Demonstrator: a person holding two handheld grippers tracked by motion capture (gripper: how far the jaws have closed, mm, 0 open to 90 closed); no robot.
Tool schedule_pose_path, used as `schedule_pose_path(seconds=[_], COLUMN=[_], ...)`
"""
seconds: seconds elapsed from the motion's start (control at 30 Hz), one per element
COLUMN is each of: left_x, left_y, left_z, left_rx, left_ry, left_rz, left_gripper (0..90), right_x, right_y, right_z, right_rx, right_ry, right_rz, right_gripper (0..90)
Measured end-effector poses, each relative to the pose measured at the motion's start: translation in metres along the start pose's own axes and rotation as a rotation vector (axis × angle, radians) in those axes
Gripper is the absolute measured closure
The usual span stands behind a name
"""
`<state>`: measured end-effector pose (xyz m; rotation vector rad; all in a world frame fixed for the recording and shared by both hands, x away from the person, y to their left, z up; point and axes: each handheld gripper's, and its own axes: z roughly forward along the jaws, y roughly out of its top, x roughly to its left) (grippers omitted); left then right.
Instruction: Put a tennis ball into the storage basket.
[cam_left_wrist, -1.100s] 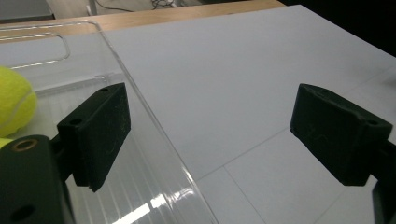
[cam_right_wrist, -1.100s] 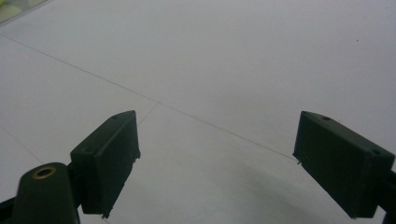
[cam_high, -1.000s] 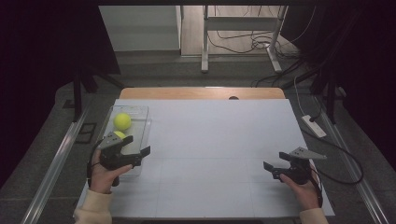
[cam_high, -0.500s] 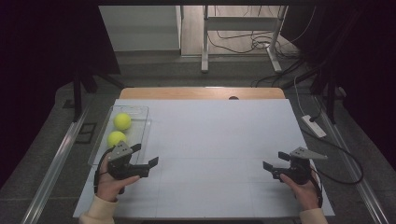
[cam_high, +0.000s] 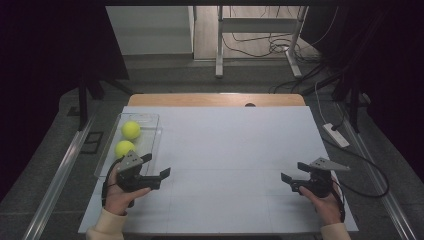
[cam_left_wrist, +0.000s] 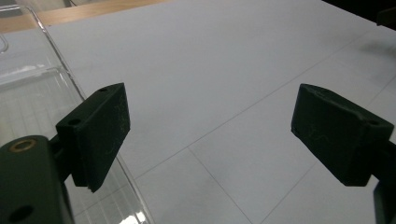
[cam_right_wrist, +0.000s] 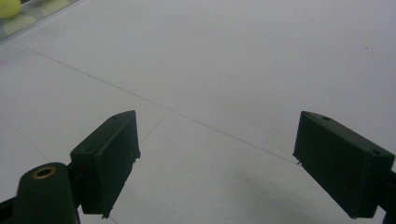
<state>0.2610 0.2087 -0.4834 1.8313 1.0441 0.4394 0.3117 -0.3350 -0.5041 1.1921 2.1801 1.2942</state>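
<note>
I see my left hand-held gripper (cam_high: 159, 168) with its blocky matte black jaws apart and empty over the smooth white tabletop (cam_high: 225, 150); right hand-held gripper (cam_high: 287, 183) likewise open, empty. Beyond the left one, two fuzzy yellow balls (cam_high: 131, 130) sit in a clear plastic tray (cam_high: 152, 137).

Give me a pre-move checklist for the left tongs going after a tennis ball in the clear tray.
1. Left tongs open, nothing between the jaws: ok.
2. Two yellow-green tennis balls, far and near, both inside the clear plastic tray: ok.
3. Near ball uncovered from above: ok.
4. Left tongs aimed at a ball: not ok, they point over the white table sheet beside the tray.
5. Right tongs open, far from the tray: ok.
6. Balls at rest: cannot tell.
</note>
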Motion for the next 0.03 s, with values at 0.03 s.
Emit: schedule_pose_path(seconds=[0.03], left_x=[0.0002], left_y=[0.0004], left_z=[-0.0002], left_rx=[-0.005], left_ry=[-0.002], left_rz=[-0.004], left_gripper=[12.8], right_x=[-0.0005], right_y=[-0.0001], right_z=[-0.0003], right_rx=[-0.001], right_ry=[0.002], right_rz=[0.003], right_gripper=[14.2])
